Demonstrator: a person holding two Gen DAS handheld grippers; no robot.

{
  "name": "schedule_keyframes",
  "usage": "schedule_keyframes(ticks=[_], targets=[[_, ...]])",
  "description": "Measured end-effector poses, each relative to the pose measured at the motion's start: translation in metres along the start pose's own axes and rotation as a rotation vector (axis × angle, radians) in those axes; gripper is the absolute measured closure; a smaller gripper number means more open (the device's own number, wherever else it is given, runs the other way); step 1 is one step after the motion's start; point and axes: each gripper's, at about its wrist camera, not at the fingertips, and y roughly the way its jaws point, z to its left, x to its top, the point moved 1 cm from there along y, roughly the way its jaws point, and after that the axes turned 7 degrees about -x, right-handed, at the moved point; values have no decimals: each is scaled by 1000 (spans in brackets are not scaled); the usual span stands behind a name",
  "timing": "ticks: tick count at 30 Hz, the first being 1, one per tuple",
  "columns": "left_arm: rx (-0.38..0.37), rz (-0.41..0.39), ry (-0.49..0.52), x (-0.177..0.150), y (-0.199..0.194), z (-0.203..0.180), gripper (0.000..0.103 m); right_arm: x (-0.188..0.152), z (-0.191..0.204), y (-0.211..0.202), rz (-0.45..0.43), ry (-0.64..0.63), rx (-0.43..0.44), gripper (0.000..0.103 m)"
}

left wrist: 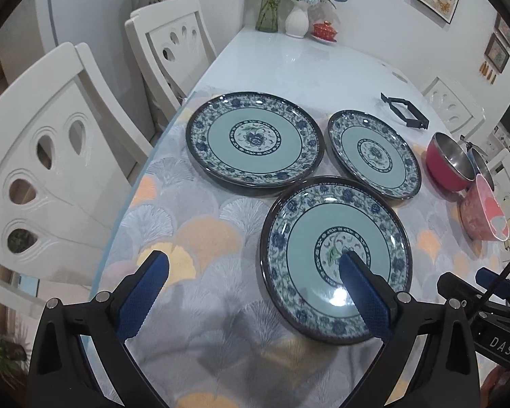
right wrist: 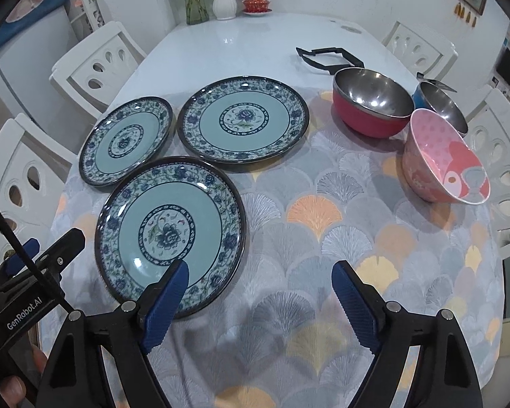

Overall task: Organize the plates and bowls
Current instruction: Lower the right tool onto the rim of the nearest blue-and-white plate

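Observation:
Three blue-and-teal floral plates lie on the patterned cloth. The nearest plate lies just ahead of both grippers. Behind it lie a large plate and a smaller plate. My left gripper is open and holds nothing, its right finger above the nearest plate's centre. My right gripper is open and holds nothing, its left finger over that plate's near rim. To the right stand a red steel bowl, a blue steel bowl and a tilted pink bowl.
A black frame-like object lies on the white table behind the bowls. Vases with flowers and a red lidded cup stand at the far end. White chairs line both long sides.

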Motion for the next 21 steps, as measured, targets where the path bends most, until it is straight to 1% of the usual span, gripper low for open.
schedule_keyframes(ticks=[9, 15, 19, 21], targets=[[-12, 57, 14, 5, 27, -2, 4, 12, 4, 25, 48, -6, -4, 18], [-4, 71, 8, 9, 35, 1, 4, 18, 12, 37, 62, -30, -1, 18], [-3, 90, 6, 8, 42, 1, 4, 19, 15, 47, 82, -43, 1, 20], [-7, 103, 5, 7, 46, 1, 6, 19, 15, 51, 92, -43, 0, 22]])
